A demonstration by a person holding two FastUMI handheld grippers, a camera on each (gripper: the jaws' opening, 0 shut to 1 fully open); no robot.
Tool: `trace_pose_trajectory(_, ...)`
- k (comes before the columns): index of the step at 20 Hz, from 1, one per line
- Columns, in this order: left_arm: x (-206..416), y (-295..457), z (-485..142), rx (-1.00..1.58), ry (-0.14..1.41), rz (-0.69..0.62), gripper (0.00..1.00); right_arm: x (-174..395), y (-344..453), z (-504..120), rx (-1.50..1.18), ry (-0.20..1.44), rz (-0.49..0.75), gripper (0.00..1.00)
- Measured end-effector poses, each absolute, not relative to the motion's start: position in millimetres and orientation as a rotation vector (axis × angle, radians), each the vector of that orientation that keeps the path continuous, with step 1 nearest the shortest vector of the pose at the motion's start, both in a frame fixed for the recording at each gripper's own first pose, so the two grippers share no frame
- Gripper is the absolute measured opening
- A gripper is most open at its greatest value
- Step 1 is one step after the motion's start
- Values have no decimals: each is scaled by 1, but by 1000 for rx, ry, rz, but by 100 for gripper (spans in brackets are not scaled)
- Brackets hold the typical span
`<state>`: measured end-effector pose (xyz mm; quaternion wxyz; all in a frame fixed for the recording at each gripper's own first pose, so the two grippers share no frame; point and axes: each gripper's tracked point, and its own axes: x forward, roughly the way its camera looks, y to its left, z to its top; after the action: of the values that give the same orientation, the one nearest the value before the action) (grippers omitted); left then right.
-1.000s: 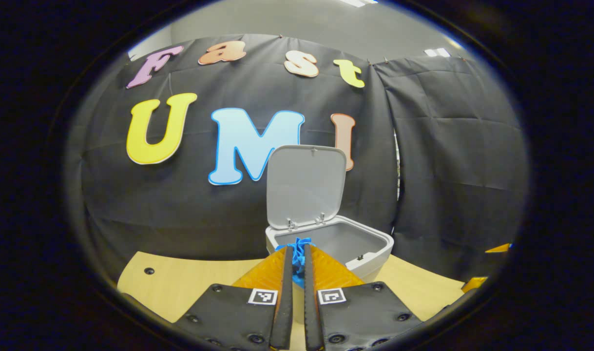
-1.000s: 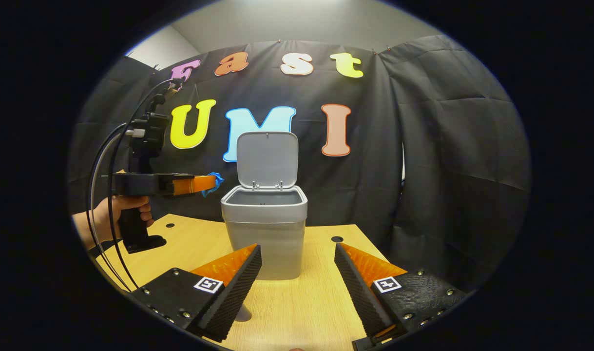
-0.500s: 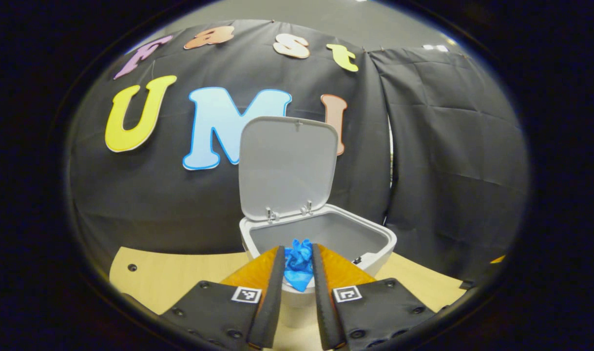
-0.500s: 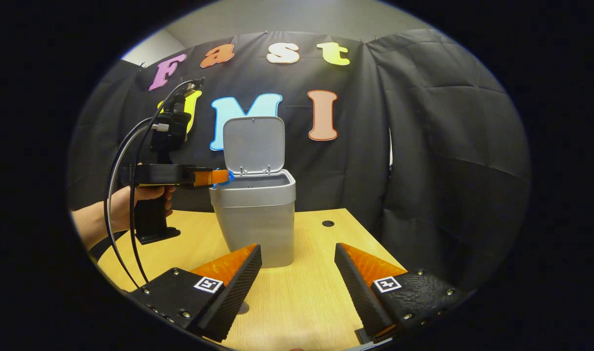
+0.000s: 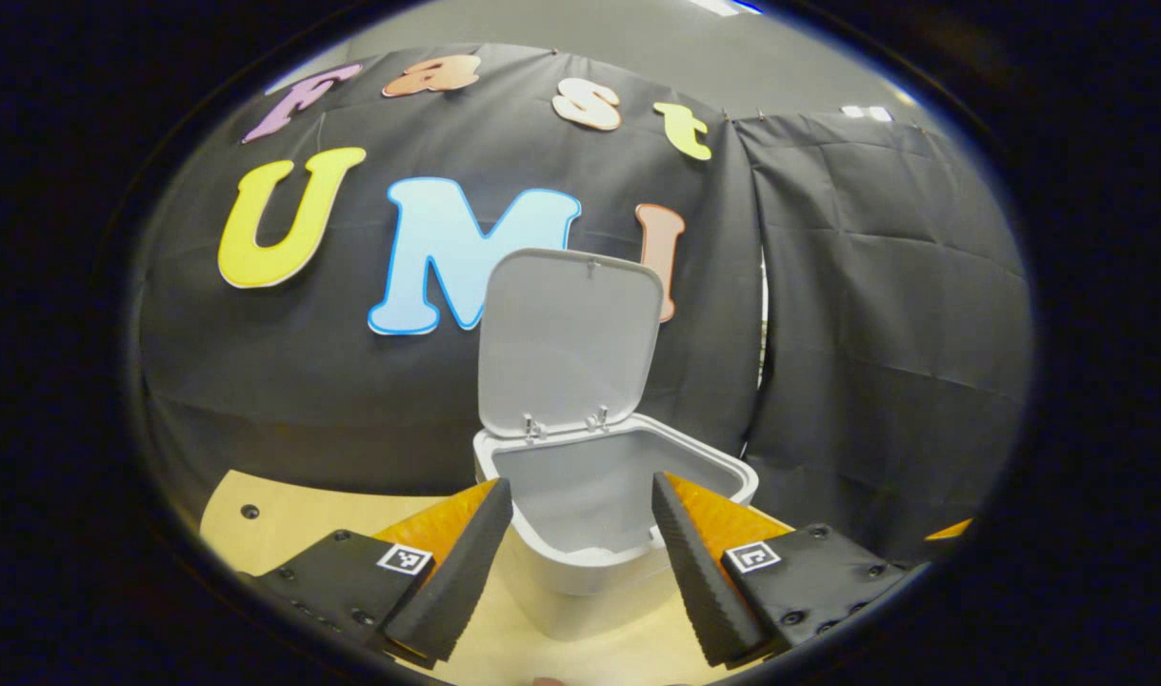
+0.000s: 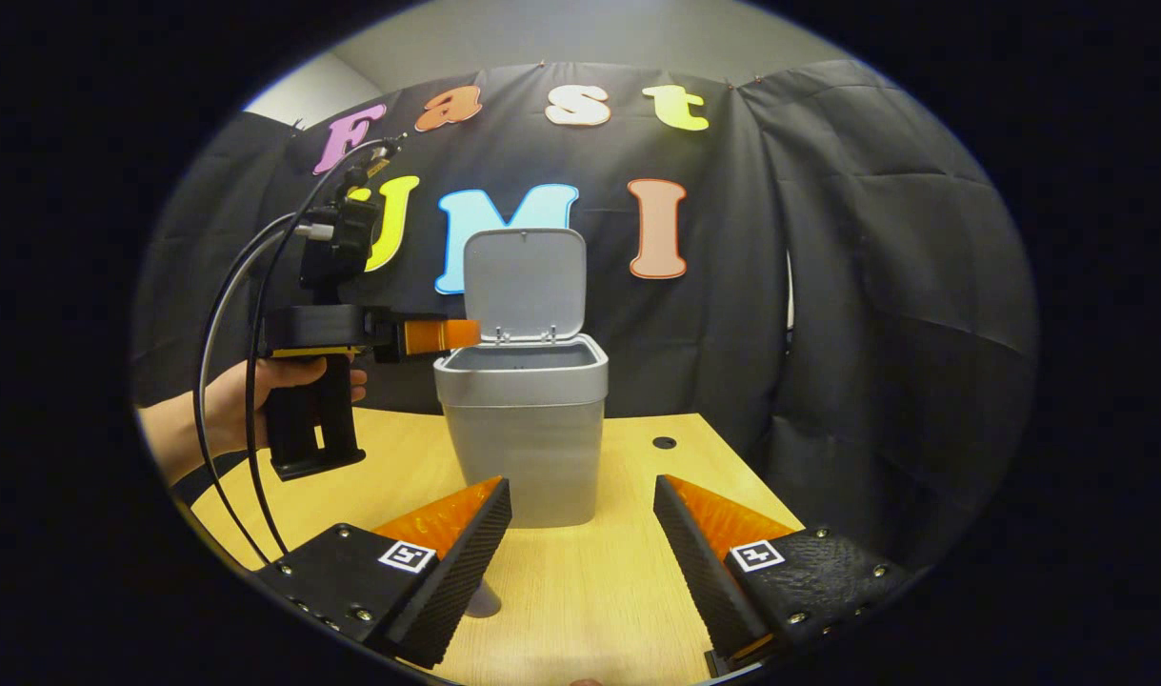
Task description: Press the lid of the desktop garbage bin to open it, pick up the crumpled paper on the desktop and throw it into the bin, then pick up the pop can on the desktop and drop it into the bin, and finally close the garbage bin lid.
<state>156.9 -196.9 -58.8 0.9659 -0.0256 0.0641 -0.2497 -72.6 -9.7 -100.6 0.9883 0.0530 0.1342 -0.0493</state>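
Note:
The grey desktop bin [image 5: 551,557] stands open with its lid [image 5: 566,343] upright at the back. In the left gripper view, my left gripper [image 5: 580,481] is open over the bin's near rim, nothing between its fingers, and I look into the bin's grey inside. The right gripper view has the bin [image 6: 528,429] in the middle of the wooden table [image 6: 599,581], lid [image 6: 523,281] raised. There a hand [image 6: 242,405] holds the left gripper [image 6: 470,333] level at the bin's left rim. My right gripper [image 6: 580,481] hangs open in front of the bin, holding nothing.
Black cloth walls close the booth behind and to the right. The table has small round holes [image 6: 665,443] near its back edge. Cables [image 6: 247,314] loop from the left gripper's handle. A small grey shape [image 6: 485,600] peeks out below my right gripper's left finger; I cannot tell what it is.
My left gripper was shut on a crumpled blue paper and moved over the bin's rim. Its fingers have now spread wide and the paper has left them. The right gripper barely moved.

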Motion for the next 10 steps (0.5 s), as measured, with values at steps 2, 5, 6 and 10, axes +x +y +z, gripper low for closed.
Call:
trace_pose_trajectory(2, 146, -184, -47, -47, 91, -479, 95, -67, 7, -105, 105, 279, -39, 97)
trace_pose_trajectory(5, 129, -161, -33, -47, 36, -425, 96, -61, 38, -122, 103, 316, 61, 97)
trace_pose_trajectory(6, 122, -153, -29, -44, 23, -408, 96, -61, 48, -131, 103, 335, 90, 97)
trace_pose_trajectory(10, 93, -114, -25, -17, 0, -336, 95, -55, 84, -165, 97, 441, 198, 97)
